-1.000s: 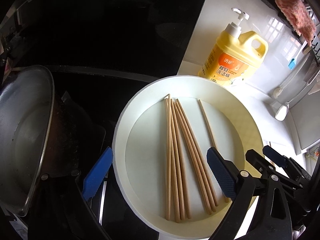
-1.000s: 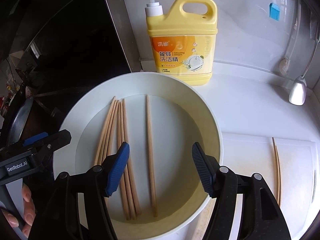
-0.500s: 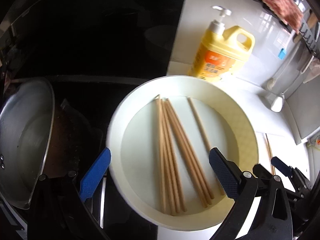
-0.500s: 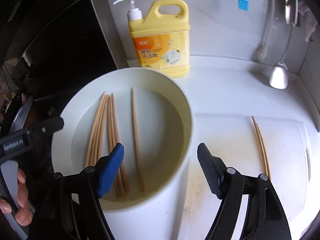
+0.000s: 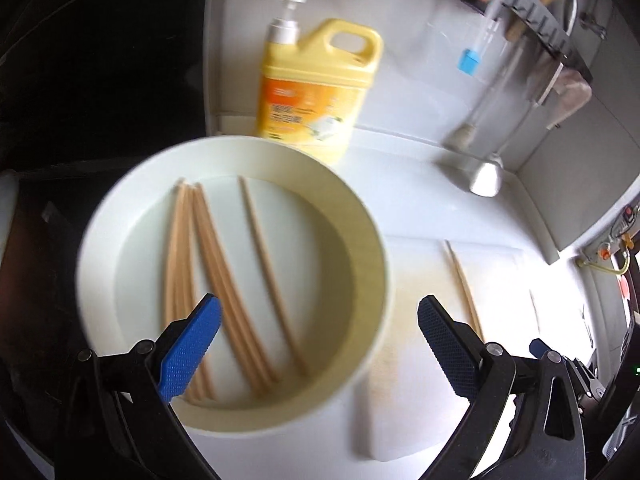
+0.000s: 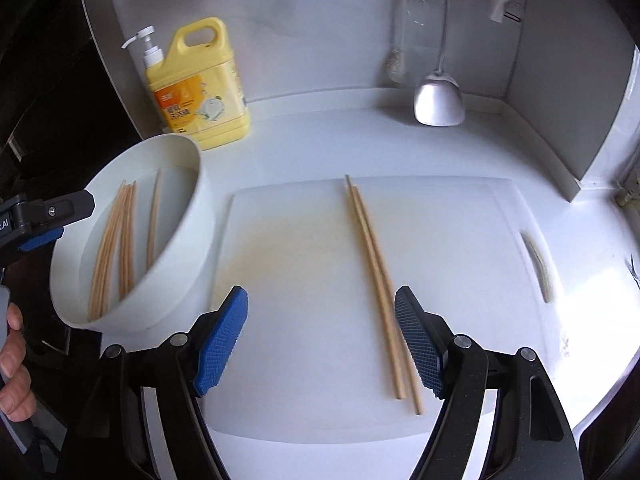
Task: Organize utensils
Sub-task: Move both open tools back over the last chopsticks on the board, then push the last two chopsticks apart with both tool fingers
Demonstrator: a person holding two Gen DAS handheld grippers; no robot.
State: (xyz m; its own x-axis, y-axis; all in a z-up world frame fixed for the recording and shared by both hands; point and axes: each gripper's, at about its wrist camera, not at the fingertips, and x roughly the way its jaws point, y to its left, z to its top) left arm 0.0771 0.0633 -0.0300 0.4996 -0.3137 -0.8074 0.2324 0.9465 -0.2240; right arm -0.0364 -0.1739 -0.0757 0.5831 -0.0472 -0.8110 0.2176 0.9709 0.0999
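Note:
A round white basin (image 5: 120,216) holds several wooden chopsticks (image 5: 224,280); it also shows at the left of the right wrist view (image 6: 176,240). A pair of chopsticks (image 6: 376,276) lies on the white cutting board (image 6: 312,280), seen too in the left wrist view (image 5: 464,284). My left gripper (image 5: 316,344) is open and empty, over the basin's right rim. My right gripper (image 6: 320,340) is open and empty, low over the board, its right finger beside the pair.
A yellow dish soap jug (image 6: 200,88) stands at the back against the wall. A metal ladle (image 6: 440,100) and a brush (image 6: 396,68) hang at the back right. The dark stove area (image 5: 80,80) lies left of the basin.
Both grippers have swung to the right. The right gripper left the basin and now sits over the cutting board by the chopstick pair. The left gripper's view moved off the pan.

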